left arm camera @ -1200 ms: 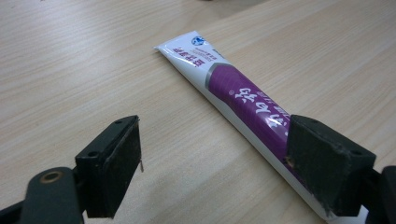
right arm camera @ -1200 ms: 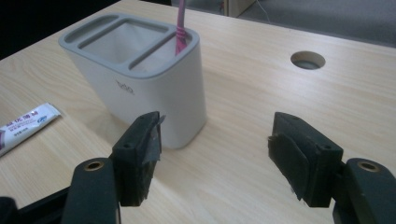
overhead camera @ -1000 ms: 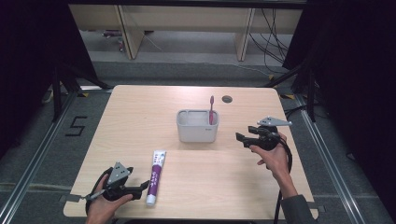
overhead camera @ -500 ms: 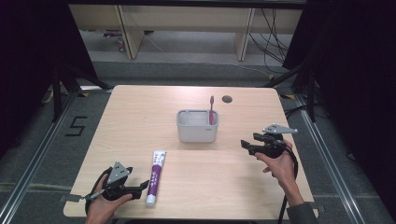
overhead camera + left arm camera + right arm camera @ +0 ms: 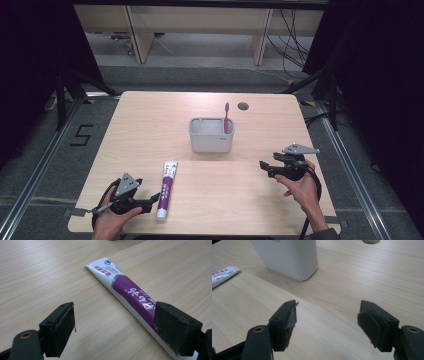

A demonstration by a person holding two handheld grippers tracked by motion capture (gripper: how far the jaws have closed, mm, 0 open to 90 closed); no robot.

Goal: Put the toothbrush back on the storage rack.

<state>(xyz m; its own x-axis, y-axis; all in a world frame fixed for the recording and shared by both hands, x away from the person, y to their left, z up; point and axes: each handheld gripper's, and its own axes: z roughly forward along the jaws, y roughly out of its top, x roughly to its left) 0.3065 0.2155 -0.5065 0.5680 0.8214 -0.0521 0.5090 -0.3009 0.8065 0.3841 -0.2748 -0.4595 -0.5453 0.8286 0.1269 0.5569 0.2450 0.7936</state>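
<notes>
Left gripper (image 5: 152,202) low at the near-left of the desk (image 5: 150,125), jaws spread wide, nothing clamped. In the left gripper view (image 5: 113,325) the toothpaste tube (image 5: 130,293) lies flat on the wood and runs diagonally; its lower part passes just behind the right-hand jaw, whether it touches the pad can't tell. The other jaw is well clear of it, over bare desk. From the high view the tube (image 5: 166,189) lies just right of that gripper, flat crimped end pointing away toward the white holder (image 5: 210,141), cap end near the front edge.

Right gripper (image 5: 263,166) at the near-right of the desk, held in the right hand (image 5: 300,187), jaws wide apart and just been opening further, nothing between them. In the right gripper view (image 5: 327,317) there is bare wood between the jaws; the white holder (image 5: 287,257) stands ahead and to the left, apart from them, and the tube's end (image 5: 223,275) shows at the far left. A pink toothbrush (image 5: 226,117) stands upright in the holder's right end. Small round hole (image 5: 243,106) in the desk behind the holder.

Versus a second ago: right gripper has come back toward the near edge and a bit lower, farther from the holder. Left gripper, tube, holder and toothbrush unchanged.
</notes>
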